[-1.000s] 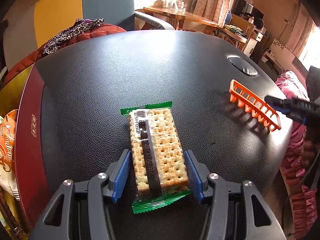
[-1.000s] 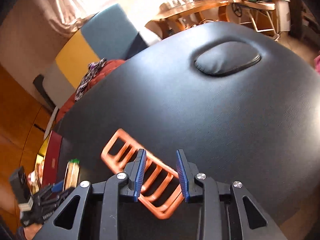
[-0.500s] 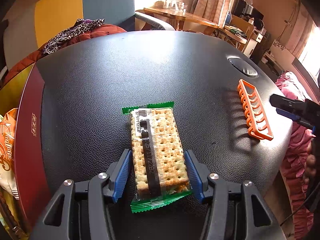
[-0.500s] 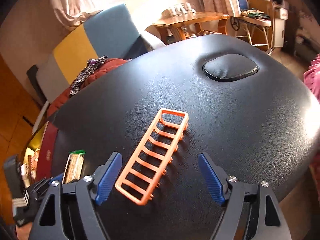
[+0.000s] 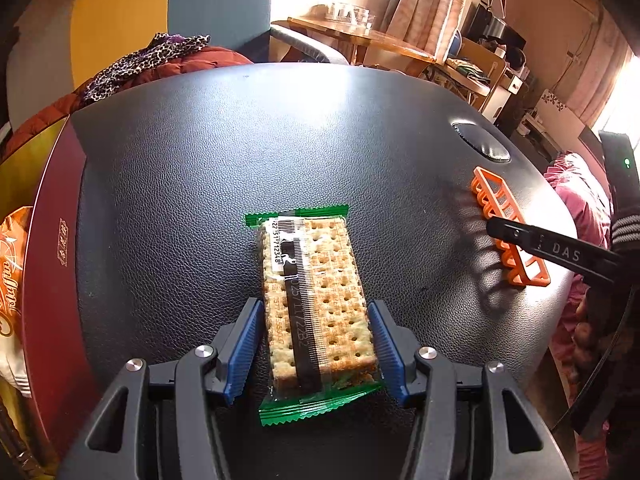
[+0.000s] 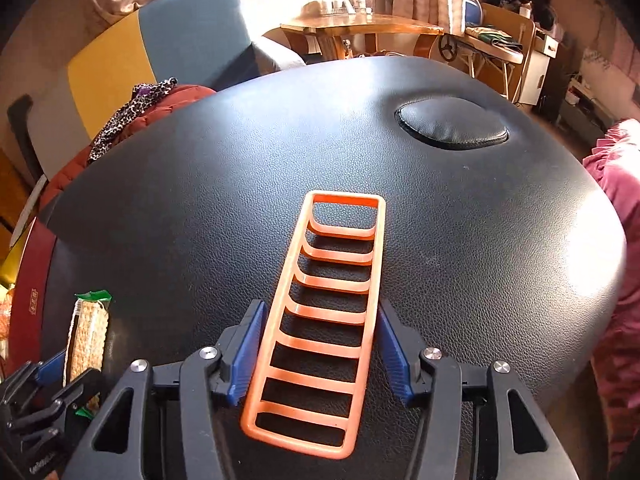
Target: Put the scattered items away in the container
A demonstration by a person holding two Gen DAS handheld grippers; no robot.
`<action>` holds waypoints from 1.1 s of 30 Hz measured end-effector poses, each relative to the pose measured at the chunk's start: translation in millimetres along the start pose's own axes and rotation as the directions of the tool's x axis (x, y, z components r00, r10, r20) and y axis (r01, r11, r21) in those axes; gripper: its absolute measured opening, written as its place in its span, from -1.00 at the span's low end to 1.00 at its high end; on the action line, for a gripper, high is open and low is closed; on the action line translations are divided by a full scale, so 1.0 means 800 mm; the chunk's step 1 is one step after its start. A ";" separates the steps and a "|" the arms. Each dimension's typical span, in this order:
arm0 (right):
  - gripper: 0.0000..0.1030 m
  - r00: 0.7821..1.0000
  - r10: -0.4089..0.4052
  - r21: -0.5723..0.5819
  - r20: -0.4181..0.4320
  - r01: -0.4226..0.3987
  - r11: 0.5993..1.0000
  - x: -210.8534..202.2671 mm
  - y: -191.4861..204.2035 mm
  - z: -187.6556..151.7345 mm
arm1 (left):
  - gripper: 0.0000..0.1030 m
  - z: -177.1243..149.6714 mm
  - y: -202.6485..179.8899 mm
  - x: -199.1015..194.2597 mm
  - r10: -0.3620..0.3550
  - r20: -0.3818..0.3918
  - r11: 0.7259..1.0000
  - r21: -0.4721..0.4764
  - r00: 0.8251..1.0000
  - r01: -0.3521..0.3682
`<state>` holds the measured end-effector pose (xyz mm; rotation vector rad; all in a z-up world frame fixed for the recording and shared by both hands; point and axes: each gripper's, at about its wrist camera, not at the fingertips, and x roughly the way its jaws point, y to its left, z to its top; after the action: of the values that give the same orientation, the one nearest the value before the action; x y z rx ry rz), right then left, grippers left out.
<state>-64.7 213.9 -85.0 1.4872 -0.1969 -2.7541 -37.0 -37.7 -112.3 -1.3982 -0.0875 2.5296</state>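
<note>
Left tool: jaws spread, straddling clear-wrapped cracker pack with green crimped ends, blue pads just beside its long sides, no firm contact visible.
Right tool: jaws wide, either side of orange plastic ladder-shaped rack, not gripping.
Items: both flat on black leather-textured counter, well apart.
Container: cannot tell.

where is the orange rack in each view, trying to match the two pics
Left wrist view: the orange rack lies at the right edge of the black padded top, partly crossed by the right hand-held gripper's dark finger.
Right wrist view: the orange rack runs lengthwise at centre, between the open blue pads of the right hand-held gripper.
Shared landmark: the oval padded insert, just beyond the rack's far end in both views.
</note>
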 end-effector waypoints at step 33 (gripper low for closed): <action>-0.04 0.998 0.050 -0.237 0.030 -0.041 0.971 -0.007 0.055 -0.052 | 0.01 -0.003 0.007 -0.069 0.021 0.126 0.999 -0.033 0.992 -0.017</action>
<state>-29.2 166.5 -98.1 1.3564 0.0930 -2.6578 -7.7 -56.7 -69.0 -1.2547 -0.1395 2.6418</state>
